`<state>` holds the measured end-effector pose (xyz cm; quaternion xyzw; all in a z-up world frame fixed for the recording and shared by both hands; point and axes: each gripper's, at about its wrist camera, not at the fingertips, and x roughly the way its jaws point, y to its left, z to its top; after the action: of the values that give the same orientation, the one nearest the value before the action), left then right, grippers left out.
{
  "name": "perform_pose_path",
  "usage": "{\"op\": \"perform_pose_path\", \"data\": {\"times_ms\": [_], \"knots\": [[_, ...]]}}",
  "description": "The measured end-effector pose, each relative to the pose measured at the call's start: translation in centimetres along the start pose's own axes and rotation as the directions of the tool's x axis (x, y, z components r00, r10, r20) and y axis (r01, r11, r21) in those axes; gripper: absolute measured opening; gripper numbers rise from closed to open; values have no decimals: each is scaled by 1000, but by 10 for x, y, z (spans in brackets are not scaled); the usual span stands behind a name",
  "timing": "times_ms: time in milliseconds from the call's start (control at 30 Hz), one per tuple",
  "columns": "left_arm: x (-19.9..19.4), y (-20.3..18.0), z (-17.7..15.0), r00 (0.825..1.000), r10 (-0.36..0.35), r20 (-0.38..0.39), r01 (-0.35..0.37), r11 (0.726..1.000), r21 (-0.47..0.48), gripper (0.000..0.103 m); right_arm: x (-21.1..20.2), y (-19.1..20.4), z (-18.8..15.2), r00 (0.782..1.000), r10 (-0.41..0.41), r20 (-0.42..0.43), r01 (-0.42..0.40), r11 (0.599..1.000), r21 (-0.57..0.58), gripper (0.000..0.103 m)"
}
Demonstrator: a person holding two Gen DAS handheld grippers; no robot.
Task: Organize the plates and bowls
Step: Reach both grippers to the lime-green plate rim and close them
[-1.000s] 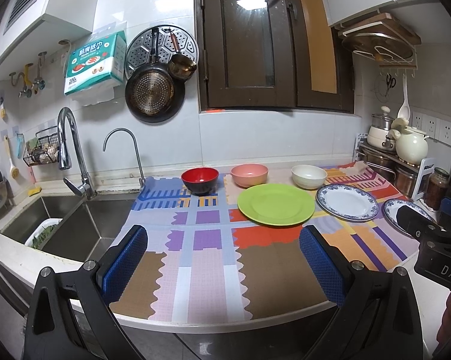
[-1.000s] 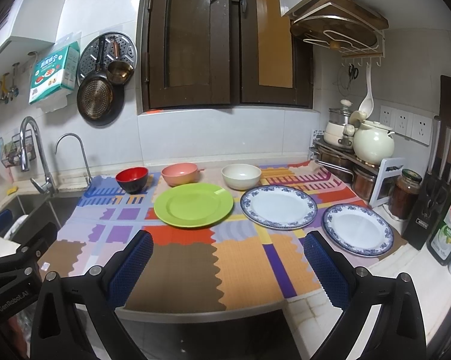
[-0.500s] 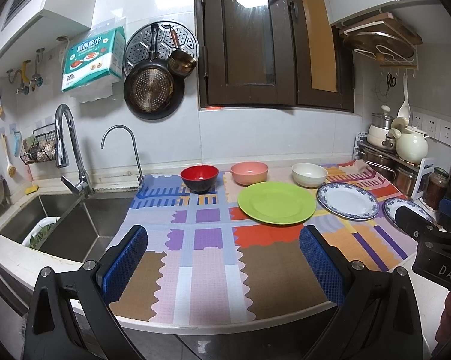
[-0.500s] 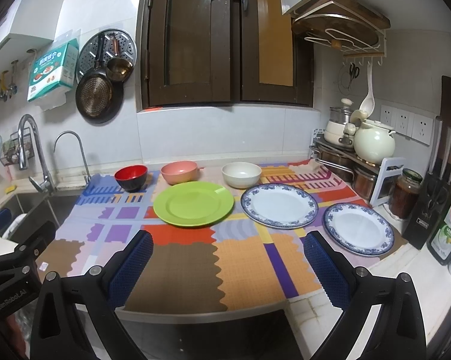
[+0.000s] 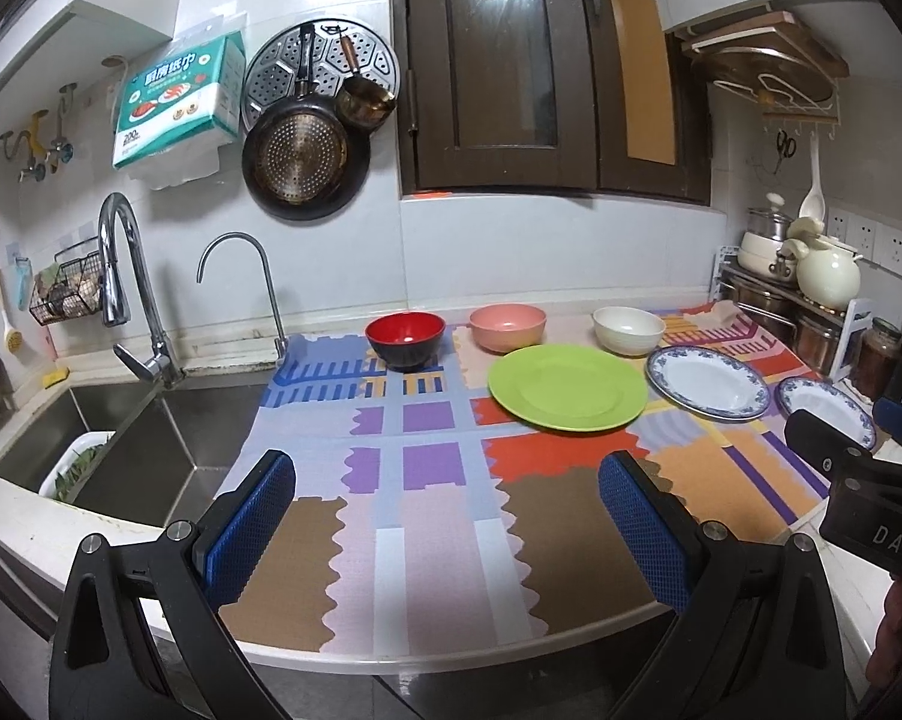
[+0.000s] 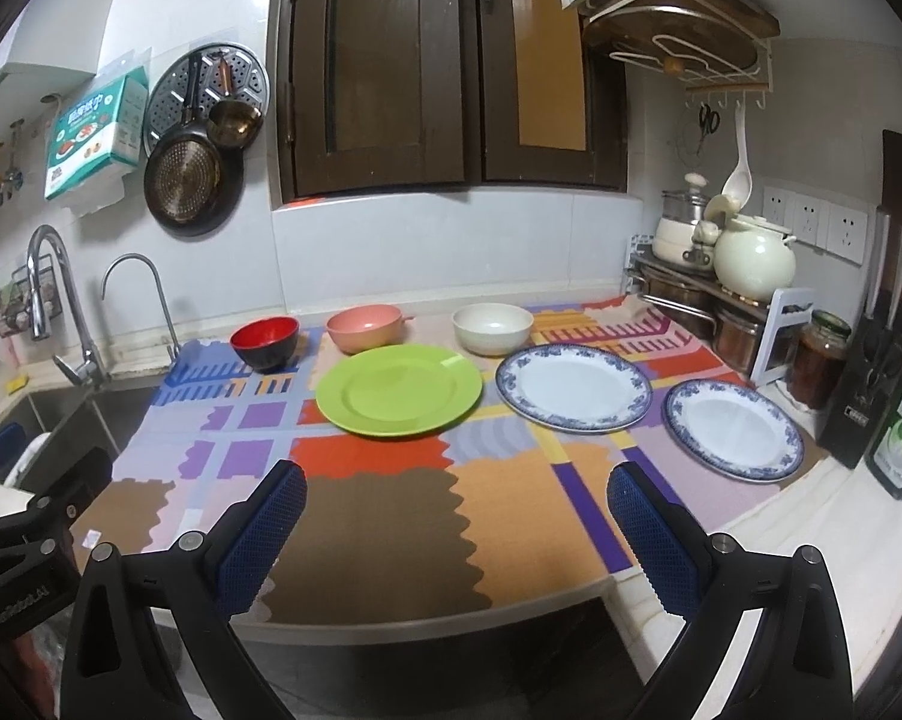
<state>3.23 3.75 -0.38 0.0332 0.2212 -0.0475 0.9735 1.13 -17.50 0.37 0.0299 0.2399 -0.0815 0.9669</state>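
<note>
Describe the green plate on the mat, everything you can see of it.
The green plate is a round, plain lime-green dinner plate with a wide flat rim and shallow well, smooth and slightly glossy, empty. It lies flat, right side up on the patterned mat, in front of the pink bowl, left of a blue-rimmed plate. Nothing grips it.

White-tiled wall (image 5: 331,276) — dark wooden window (image 6: 445,66)
</note>
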Motion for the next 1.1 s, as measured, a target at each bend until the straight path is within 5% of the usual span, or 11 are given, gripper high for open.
{"op": "perform_pose_path", "data": {"times_ms": [667, 1100], "knots": [[115, -27, 58, 997, 82, -5, -82, 996, -32, 103, 113, -2, 63, 998, 55, 29, -53, 996, -67, 102], [192, -49, 78, 986, 146, -76, -149, 988, -39, 103, 206, -22, 94, 992, 124, -6, -124, 988, -88, 102]]}}
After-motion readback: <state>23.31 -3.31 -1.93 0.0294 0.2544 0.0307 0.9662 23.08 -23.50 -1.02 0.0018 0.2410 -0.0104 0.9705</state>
